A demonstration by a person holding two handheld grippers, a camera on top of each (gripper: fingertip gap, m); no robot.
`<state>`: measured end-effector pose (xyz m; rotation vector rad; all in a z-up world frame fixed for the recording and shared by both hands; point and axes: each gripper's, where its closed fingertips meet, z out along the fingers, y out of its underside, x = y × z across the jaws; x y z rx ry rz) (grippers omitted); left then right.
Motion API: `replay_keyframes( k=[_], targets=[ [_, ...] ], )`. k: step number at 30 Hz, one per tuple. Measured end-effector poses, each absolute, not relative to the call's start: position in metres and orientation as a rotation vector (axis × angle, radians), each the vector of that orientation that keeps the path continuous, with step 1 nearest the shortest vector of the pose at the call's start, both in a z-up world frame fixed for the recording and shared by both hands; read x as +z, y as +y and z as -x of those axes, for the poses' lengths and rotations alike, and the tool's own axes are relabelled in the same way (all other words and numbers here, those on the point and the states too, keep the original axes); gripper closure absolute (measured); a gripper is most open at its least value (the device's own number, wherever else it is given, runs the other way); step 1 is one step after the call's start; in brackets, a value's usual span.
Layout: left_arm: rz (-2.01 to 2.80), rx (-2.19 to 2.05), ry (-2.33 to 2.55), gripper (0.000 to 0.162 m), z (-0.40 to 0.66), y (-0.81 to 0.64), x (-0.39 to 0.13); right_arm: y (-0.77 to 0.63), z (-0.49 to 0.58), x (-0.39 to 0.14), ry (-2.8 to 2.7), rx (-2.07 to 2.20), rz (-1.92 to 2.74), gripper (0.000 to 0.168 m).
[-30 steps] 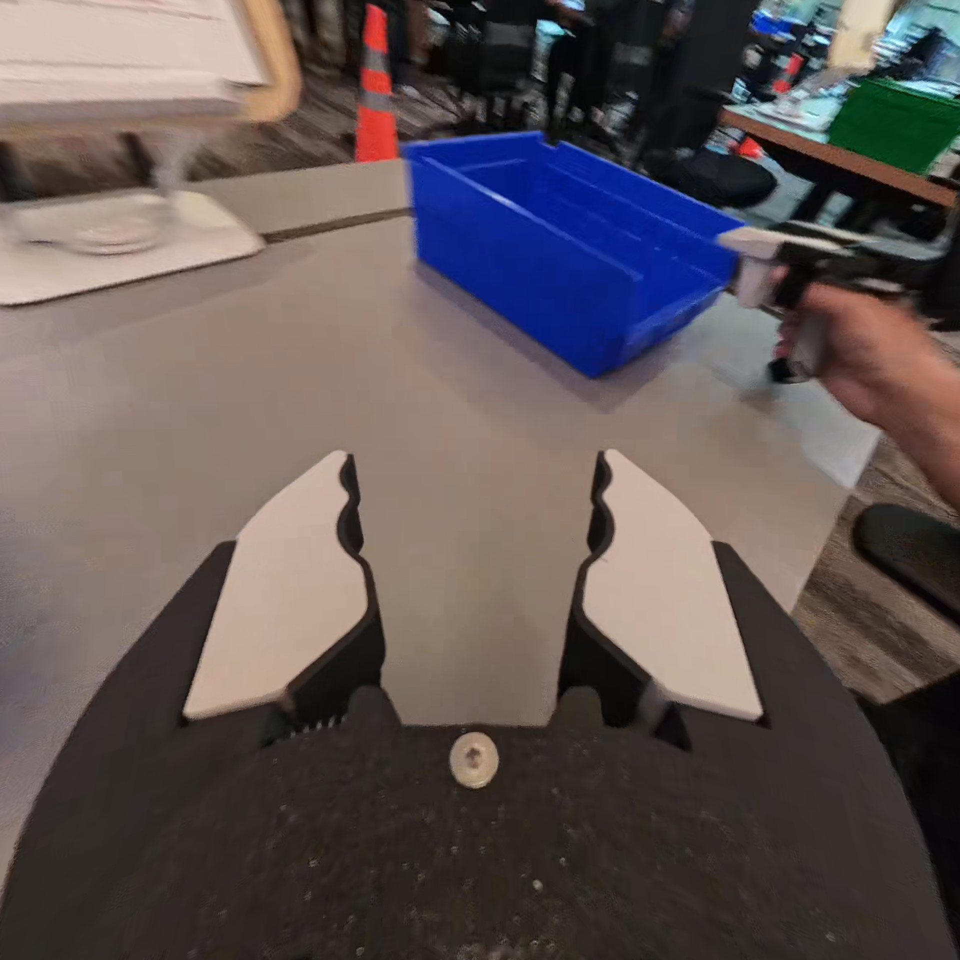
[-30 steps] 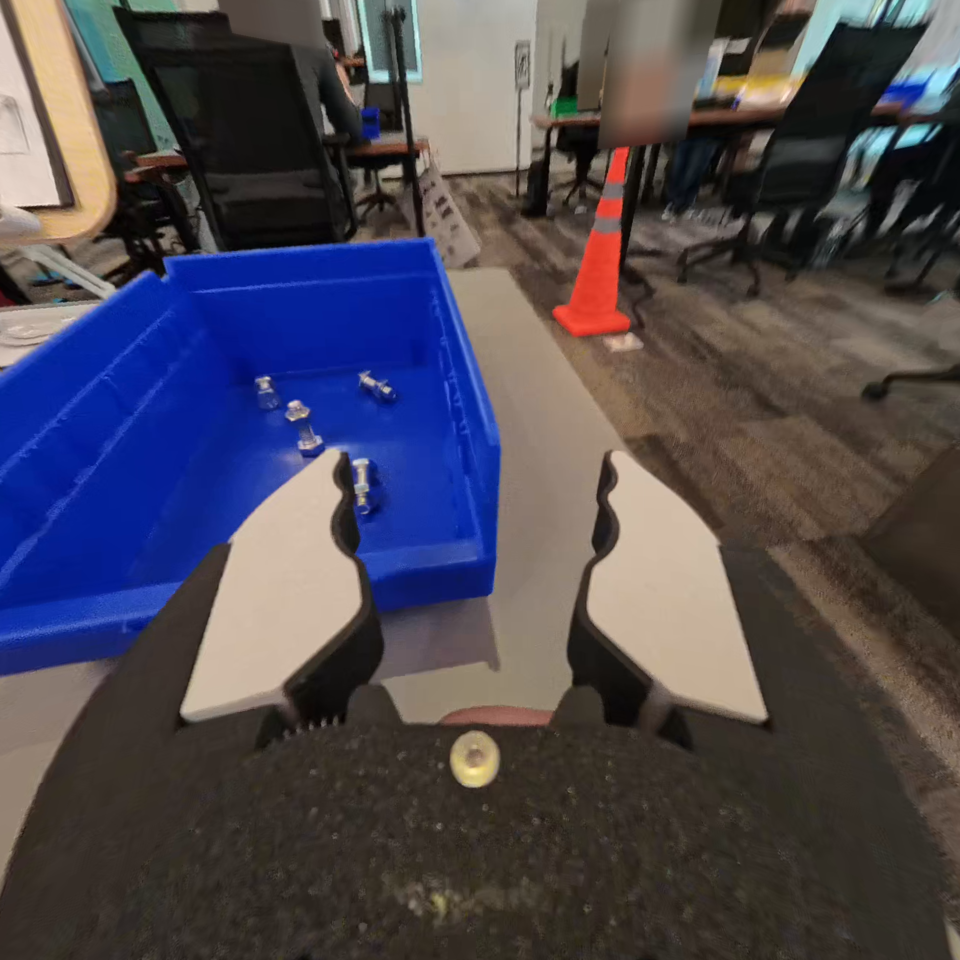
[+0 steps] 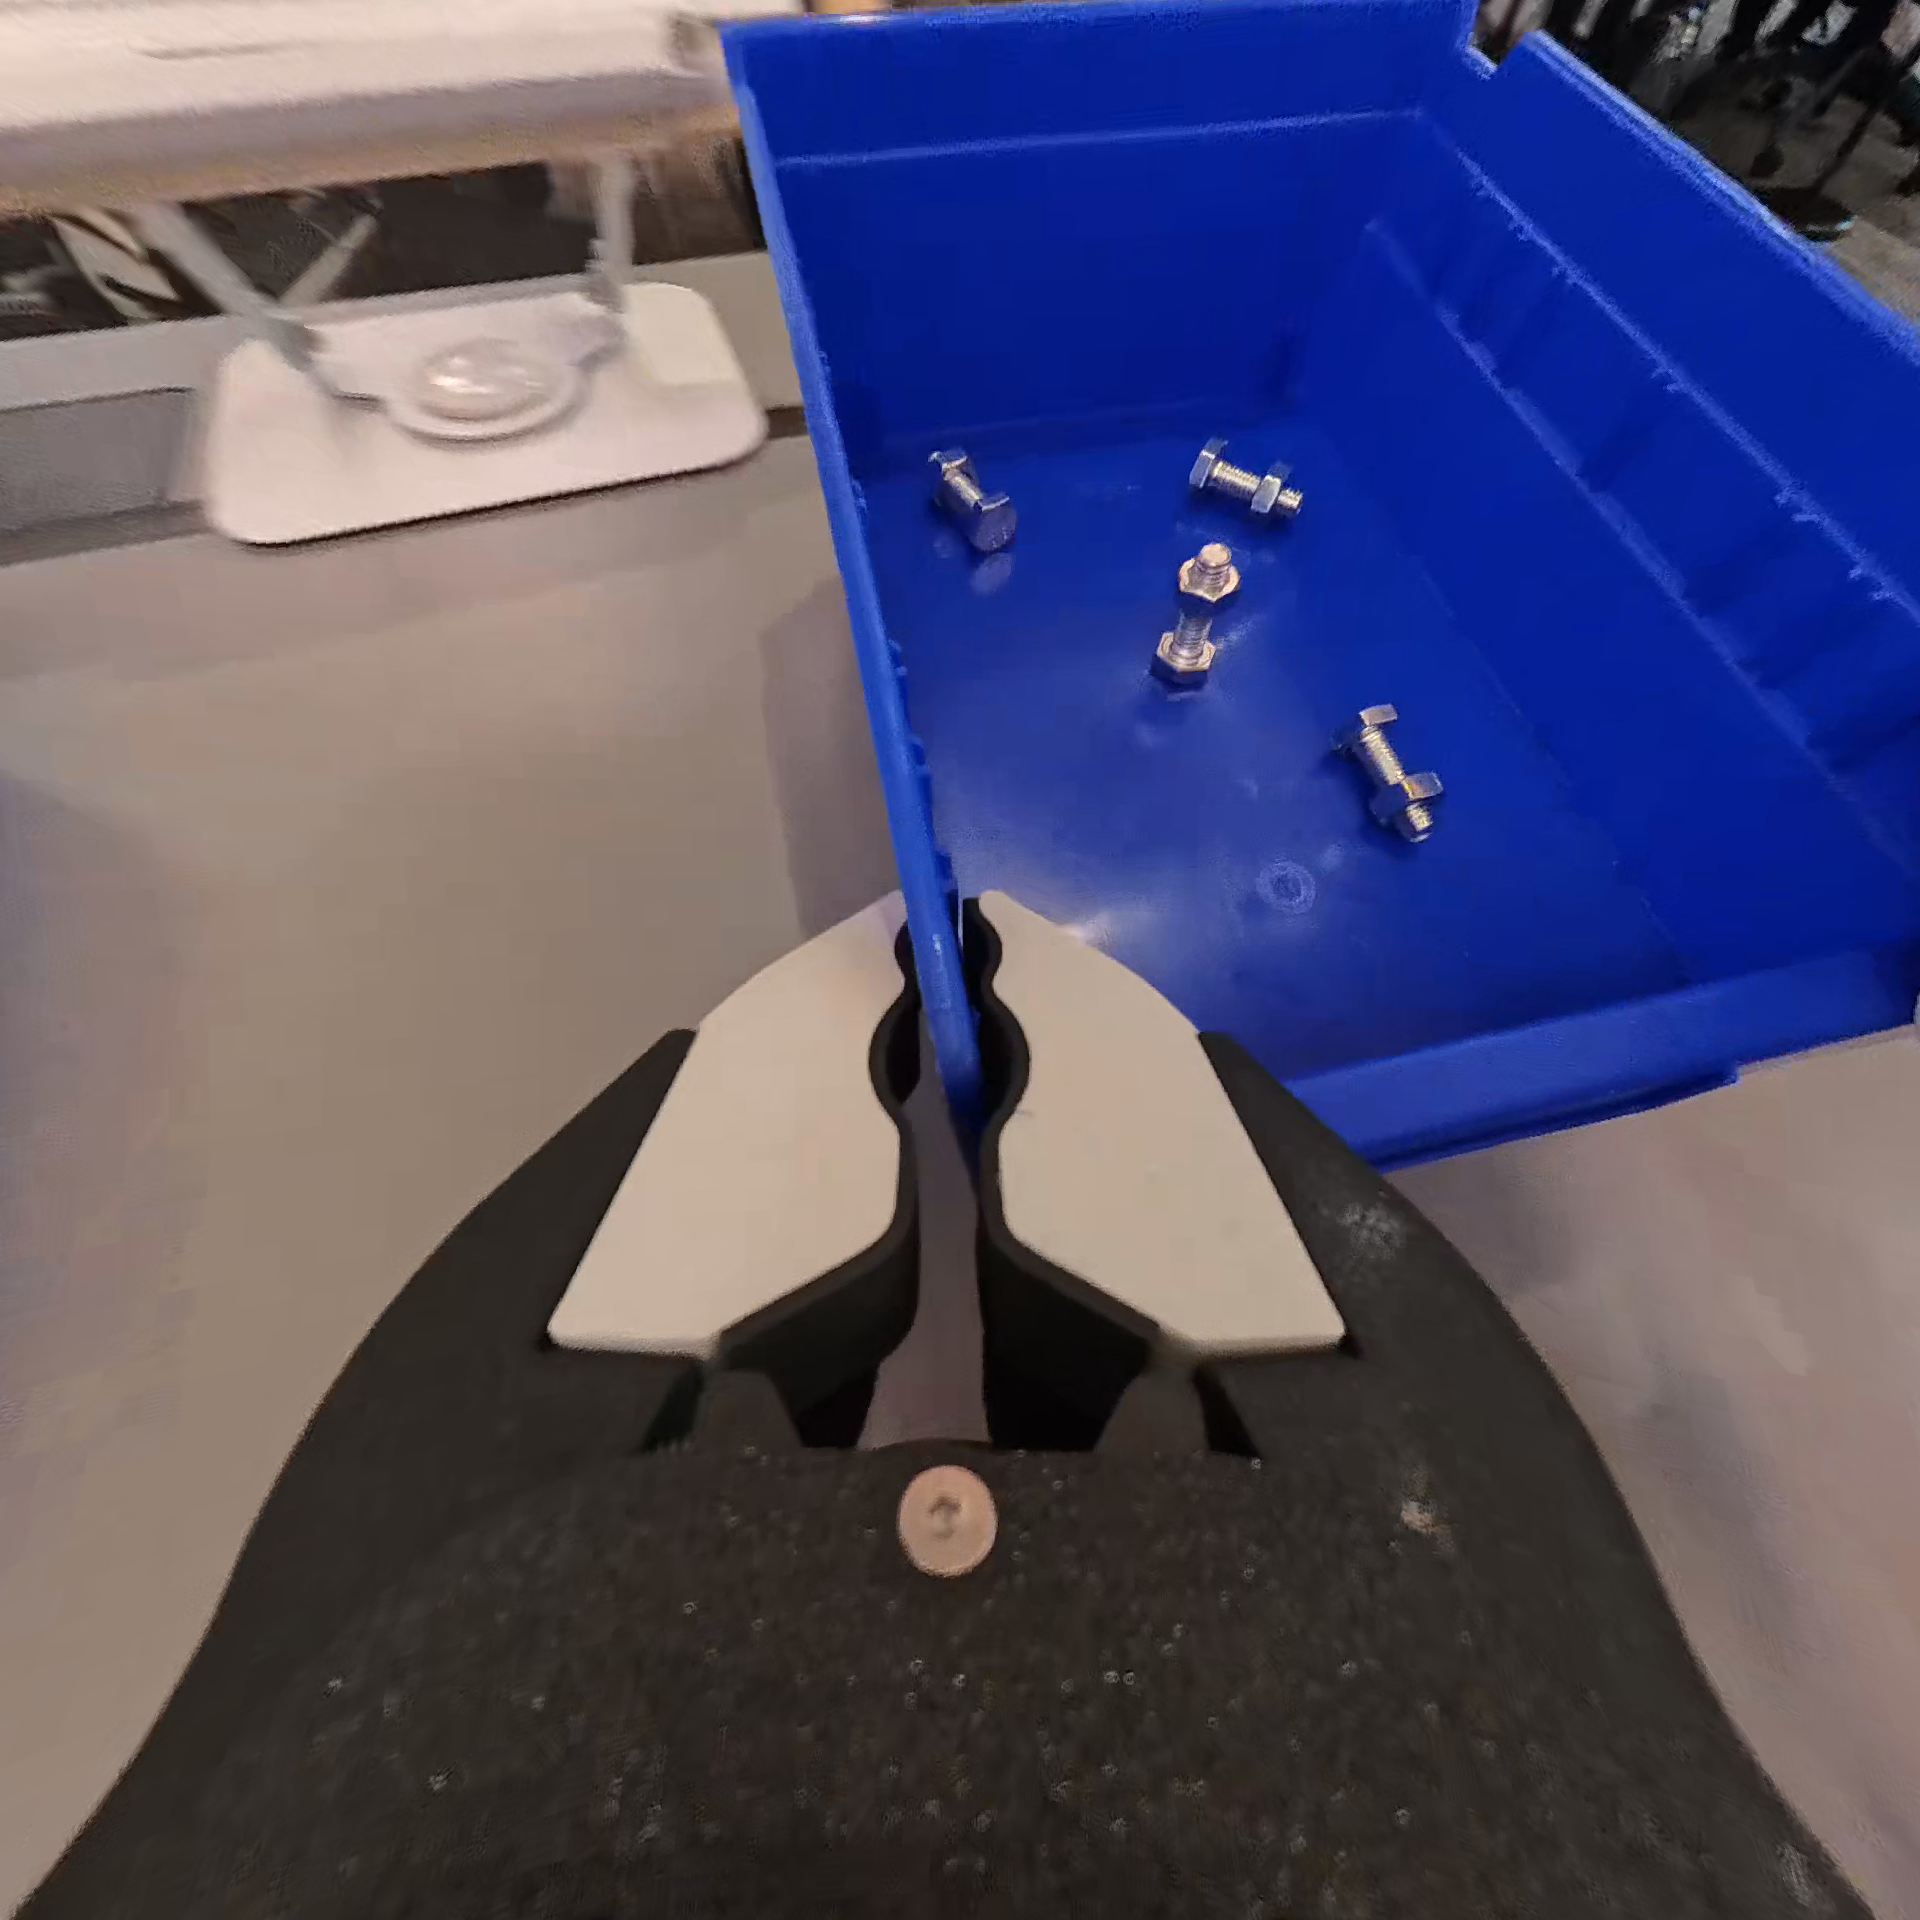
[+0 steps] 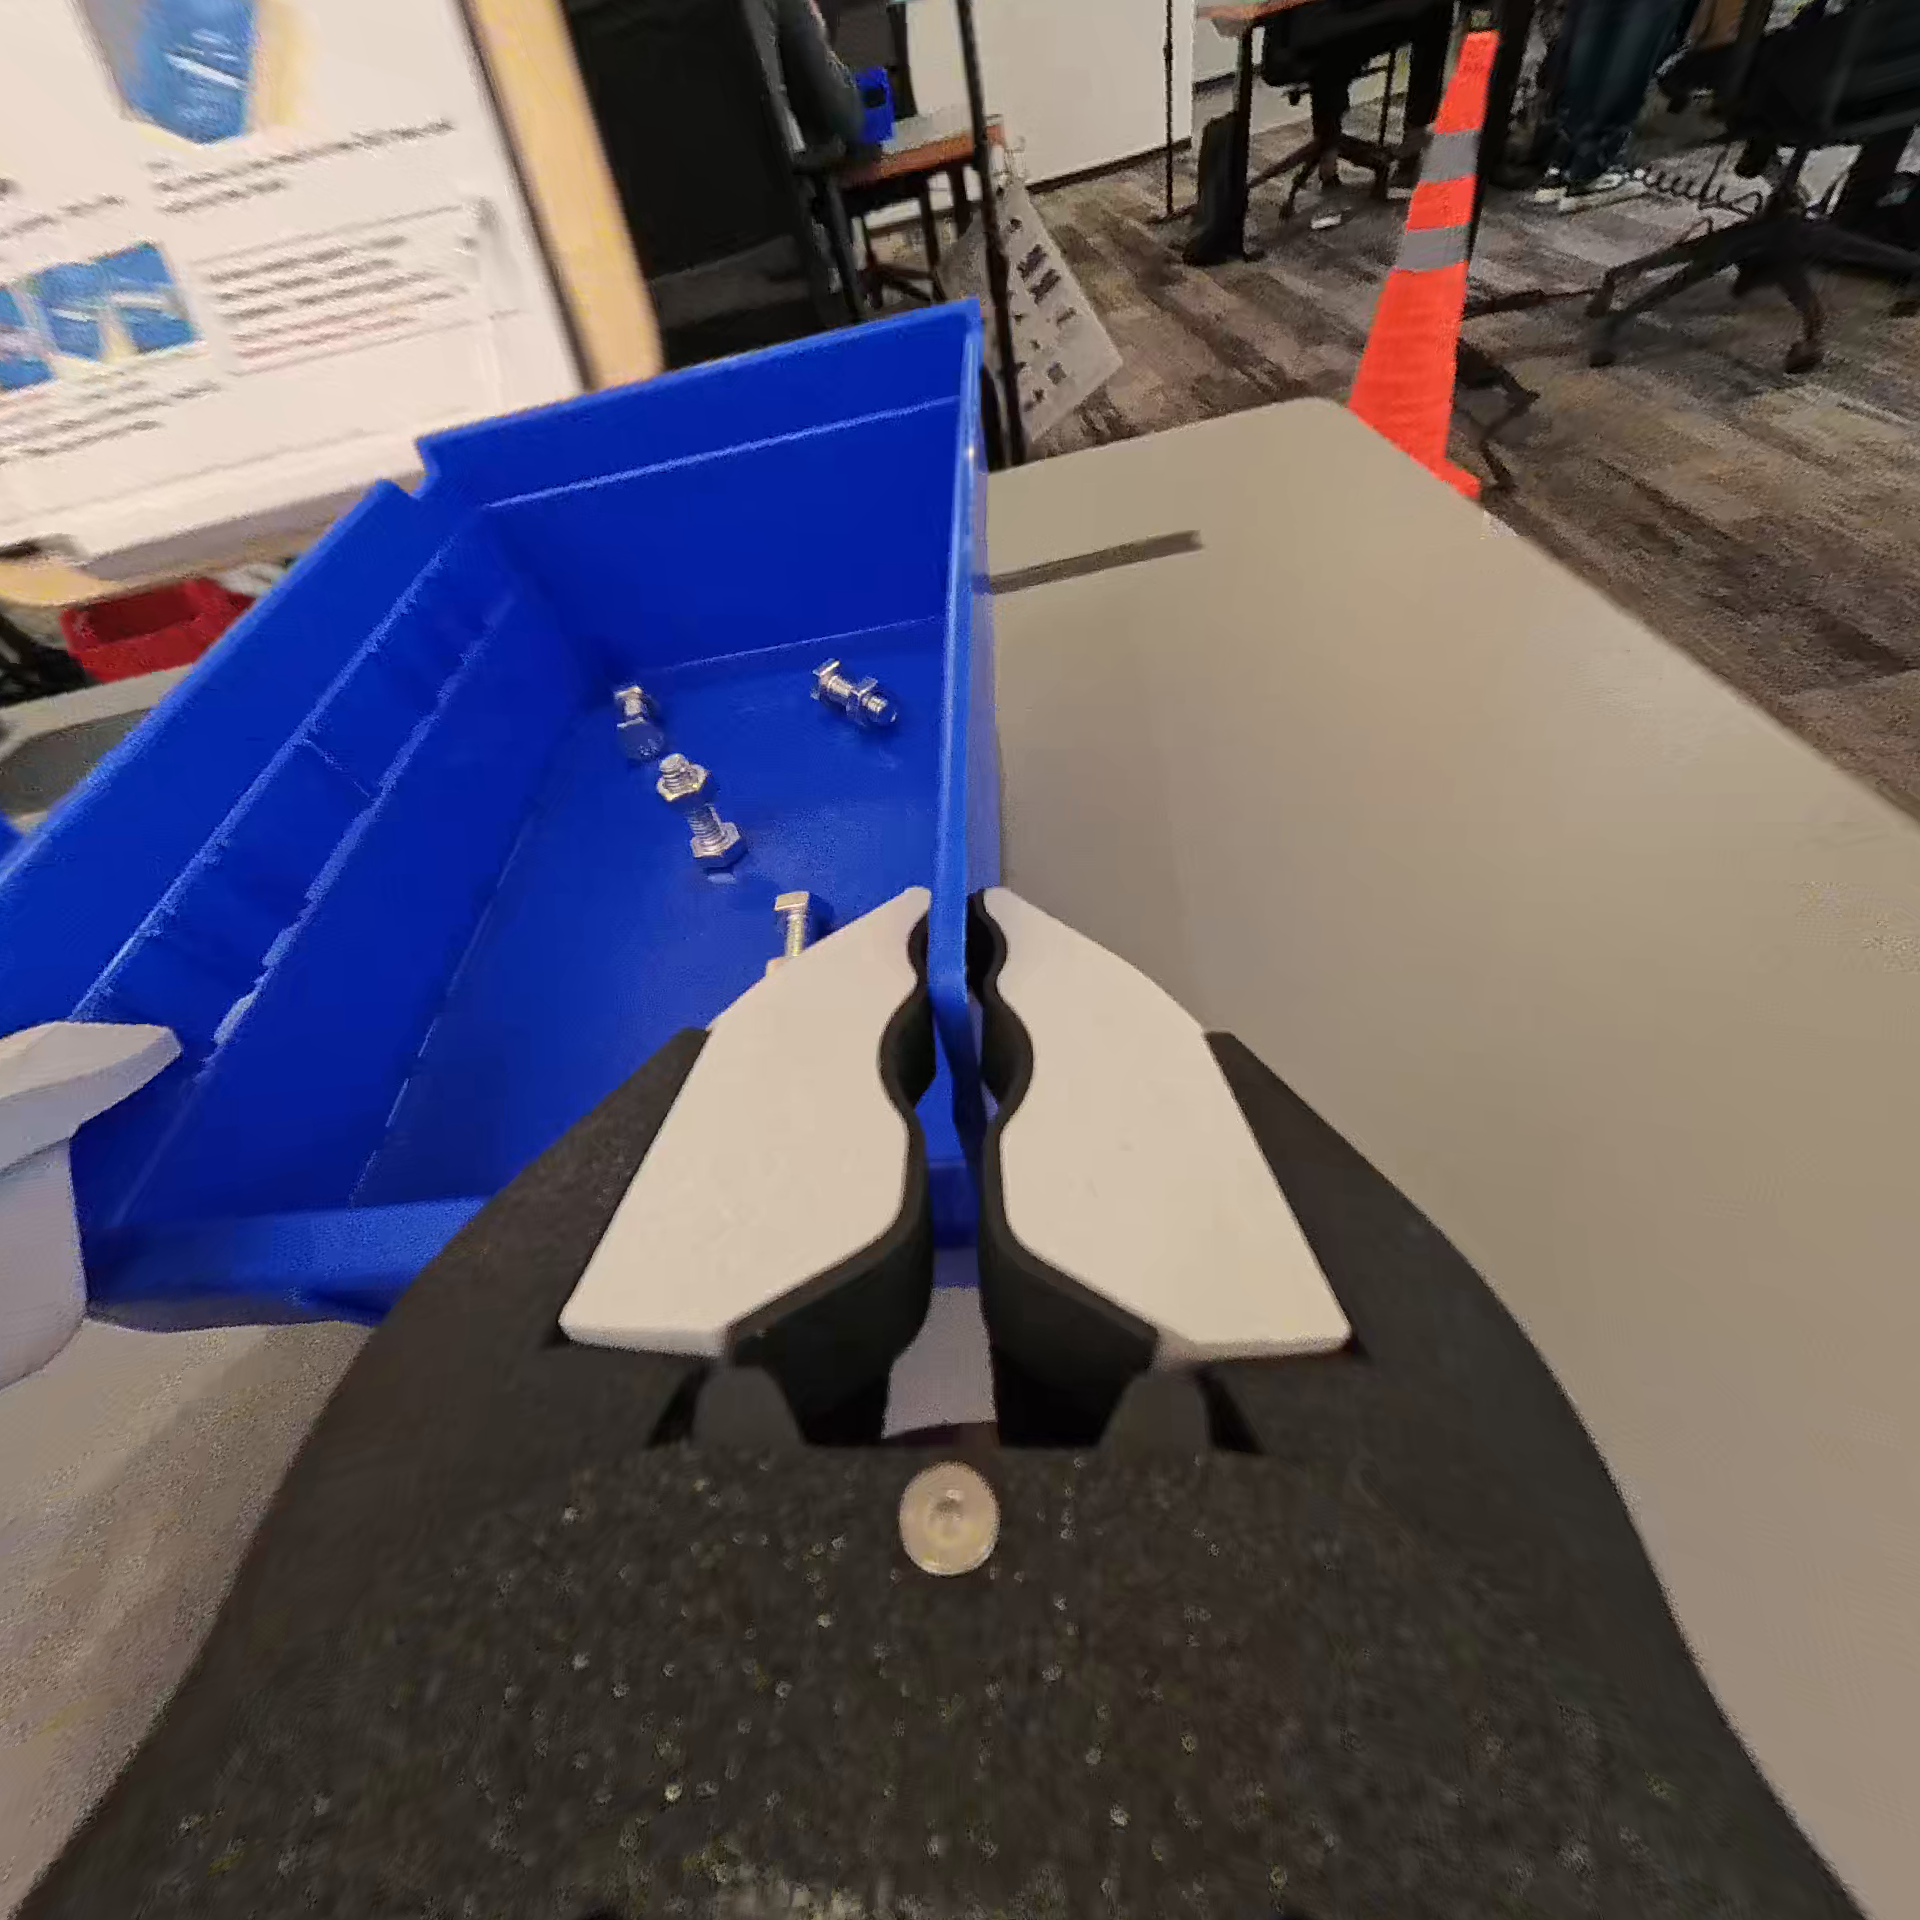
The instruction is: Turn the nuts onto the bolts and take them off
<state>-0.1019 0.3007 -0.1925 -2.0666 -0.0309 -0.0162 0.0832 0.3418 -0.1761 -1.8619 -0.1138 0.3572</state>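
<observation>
A blue bin (image 3: 1507,343) stands on the grey table (image 3: 416,831) and holds several silver bolts with nuts on them, one near its middle (image 3: 1195,613). My left gripper (image 3: 940,935) is shut on the bin's left wall near the front corner. My right gripper (image 4: 951,925) is shut on the bin's right wall (image 4: 961,623) near the front. The bolts also show in the right wrist view (image 4: 701,805); one (image 4: 795,925) is partly hidden behind my right gripper's left finger. A tip of the left gripper (image 4: 62,1091) shows at that view's left edge.
A white stand base (image 3: 468,436) with a board above it sits on the table left of the bin. An orange cone (image 4: 1429,260) and office chairs stand on the floor beyond the table's right edge (image 4: 1662,665). A poster board (image 4: 260,260) rises behind the bin. The left gripper's tips are roughly 20 centimeters from the right gripper's.
Both grippers were open and away from the bin. Both have moved in to the bin and shut on its side walls, the left on the left wall, the right on the right.
</observation>
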Motion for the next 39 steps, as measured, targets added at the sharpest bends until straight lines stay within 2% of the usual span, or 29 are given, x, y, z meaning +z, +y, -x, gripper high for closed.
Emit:
replay_keyframes(
  k=[10,20,22,24,25,28,30,32,39],
  targets=[
    [2.054,0.160,-0.179,0.159,0.259,0.203,-0.184,0.275,0.083,-0.184,-0.263,0.474,1.875,0.165],
    [2.086,0.071,-0.240,0.156,0.292,0.193,-0.220,0.267,0.118,-0.211,-0.309,0.491,1.892,0.161],
    [2.094,0.021,-0.197,0.146,0.285,0.189,-0.220,0.263,0.120,-0.209,-0.358,0.511,1.874,0.149],
    [2.092,-0.082,-0.182,0.110,0.275,0.173,-0.213,0.255,0.111,-0.197,-0.368,0.528,1.835,0.125],
    [2.078,-0.134,-0.161,0.104,0.269,0.160,-0.205,0.248,0.106,-0.185,-0.390,0.541,1.778,0.122],
    [2.039,-0.254,-0.126,0.098,0.270,0.114,-0.184,0.212,0.099,-0.138,-0.527,0.585,1.519,0.108],
    [2.038,-0.234,-0.154,0.093,0.297,0.084,-0.182,0.185,0.106,-0.113,-0.607,0.625,1.384,0.116],
    [2.042,-0.145,-0.225,0.087,0.348,0.064,-0.187,0.156,0.127,-0.102,-0.723,0.690,1.319,0.115],
    [2.020,0.059,-0.501,0.081,0.520,0.064,-0.194,0.047,0.219,-0.148,-1.145,1.053,1.398,0.105]
  ],
)
